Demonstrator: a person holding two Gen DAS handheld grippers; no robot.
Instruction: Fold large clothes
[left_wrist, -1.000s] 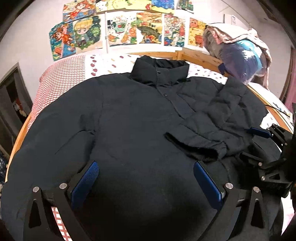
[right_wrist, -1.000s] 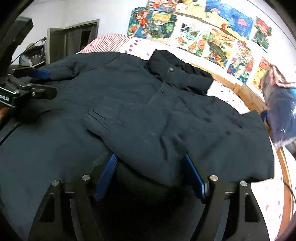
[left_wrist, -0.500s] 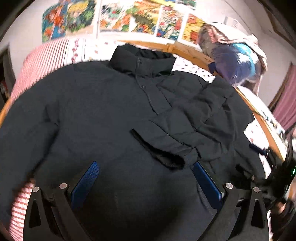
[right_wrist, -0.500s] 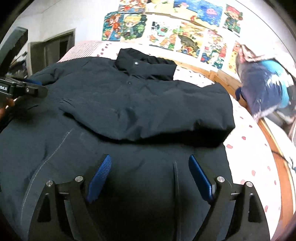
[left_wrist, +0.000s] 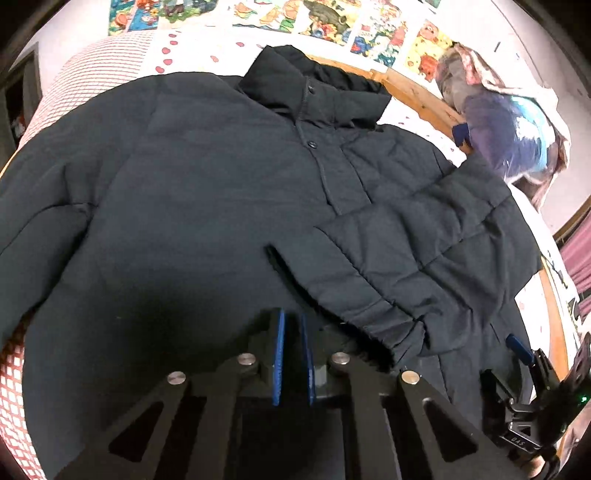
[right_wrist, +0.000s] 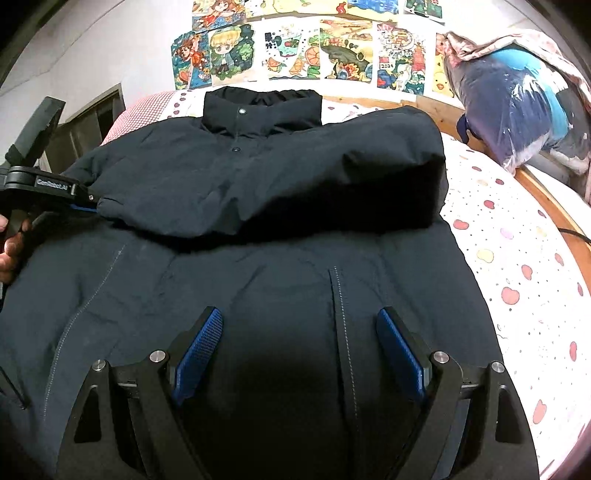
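Note:
A large black padded jacket (left_wrist: 207, 177) lies front-up across the bed, collar (left_wrist: 306, 92) toward the wall. Its right sleeve (left_wrist: 417, 254) is folded across the chest, cuff (left_wrist: 373, 328) near the middle. My left gripper (left_wrist: 292, 332) is shut, its blue pads nearly together just left of the cuff; whether fabric is pinched is unclear. In the right wrist view the jacket (right_wrist: 280, 266) fills the frame, and the left gripper (right_wrist: 79, 201) sits at the sleeve cuff (right_wrist: 110, 206). My right gripper (right_wrist: 299, 350) is open above the lower front of the jacket.
The bed has a white spotted sheet (right_wrist: 517, 266) and a wooden frame (left_wrist: 417, 96). A red checked pillow (left_wrist: 92, 74) lies at the head. A plastic-wrapped bundle (right_wrist: 517, 99) sits at the right. Colourful drawings (right_wrist: 314, 51) hang on the wall.
My left gripper has closed from wide open and moved in by the folded sleeve's cuff. My right gripper has stayed open and shifted to face the jacket squarely.

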